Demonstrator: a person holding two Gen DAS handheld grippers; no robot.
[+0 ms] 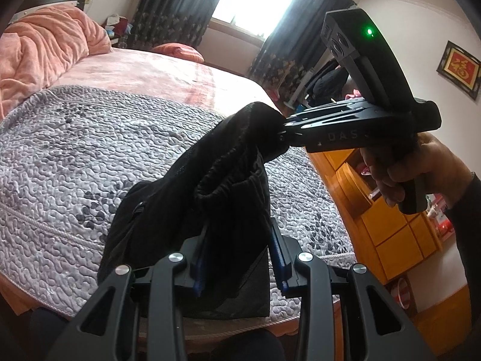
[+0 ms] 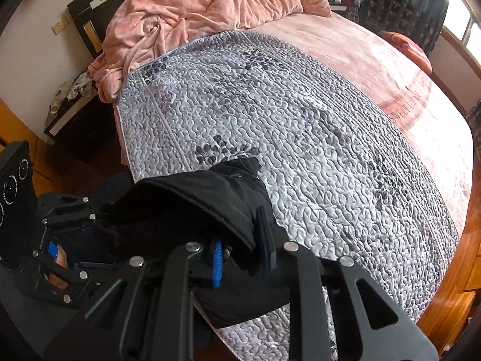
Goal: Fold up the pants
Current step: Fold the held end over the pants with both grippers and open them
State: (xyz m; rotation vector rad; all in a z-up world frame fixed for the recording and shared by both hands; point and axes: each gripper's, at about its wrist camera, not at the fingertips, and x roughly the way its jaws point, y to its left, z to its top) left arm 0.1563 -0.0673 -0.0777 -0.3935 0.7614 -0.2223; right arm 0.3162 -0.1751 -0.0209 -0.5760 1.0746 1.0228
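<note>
The black pants (image 1: 210,186) hang bunched in the air above the near edge of the bed, held by both grippers. My left gripper (image 1: 239,258) is shut on the lower part of the cloth. My right gripper (image 1: 278,138) is shut on the gathered waistband, up and to the right. In the right wrist view the pants (image 2: 192,204) drape over my right gripper (image 2: 243,255), which is shut on them, and the left gripper (image 2: 60,240) sits at the lower left, its fingertips hidden by cloth.
A grey quilted cover (image 1: 90,138) (image 2: 300,126) spreads over the near half of the bed. A pink crumpled blanket (image 2: 204,3) lies at the head. Orange wooden cabinets (image 1: 390,234) stand right of the bed. A dark nightstand (image 2: 75,120) stands left of it.
</note>
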